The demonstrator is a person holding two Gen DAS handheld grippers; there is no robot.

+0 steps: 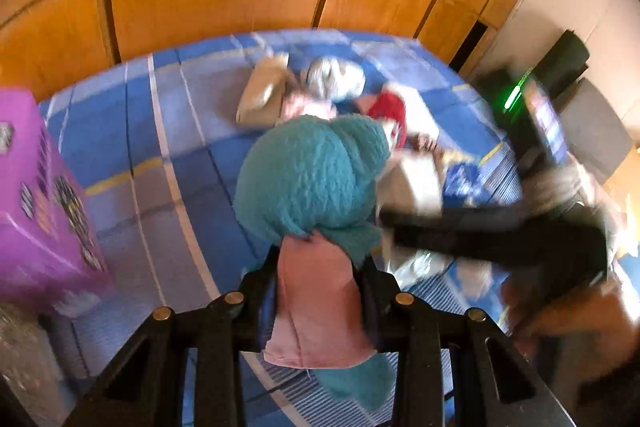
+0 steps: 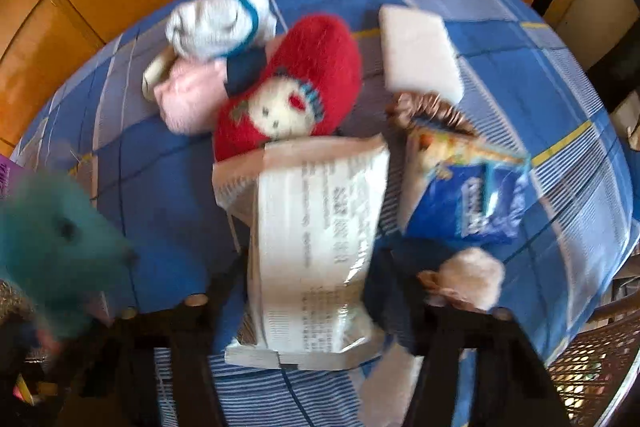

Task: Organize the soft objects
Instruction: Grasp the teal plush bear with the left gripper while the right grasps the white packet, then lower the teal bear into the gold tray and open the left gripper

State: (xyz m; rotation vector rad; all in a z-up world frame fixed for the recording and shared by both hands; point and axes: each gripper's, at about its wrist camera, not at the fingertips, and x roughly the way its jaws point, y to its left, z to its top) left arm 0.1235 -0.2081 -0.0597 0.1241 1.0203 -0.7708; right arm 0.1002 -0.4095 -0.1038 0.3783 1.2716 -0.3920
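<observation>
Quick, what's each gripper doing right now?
Left gripper: shut on the teal plush toy, gripping its pink part.
Right gripper: jaws around the white packet; grip cannot be told.

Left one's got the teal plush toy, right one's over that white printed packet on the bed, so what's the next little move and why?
Probably close the right gripper on the white printed packet. The packet already lies between its jaws, though blur hides whether they grip yet. The left gripper is shut on the teal plush toy, so it is occupied.
</observation>
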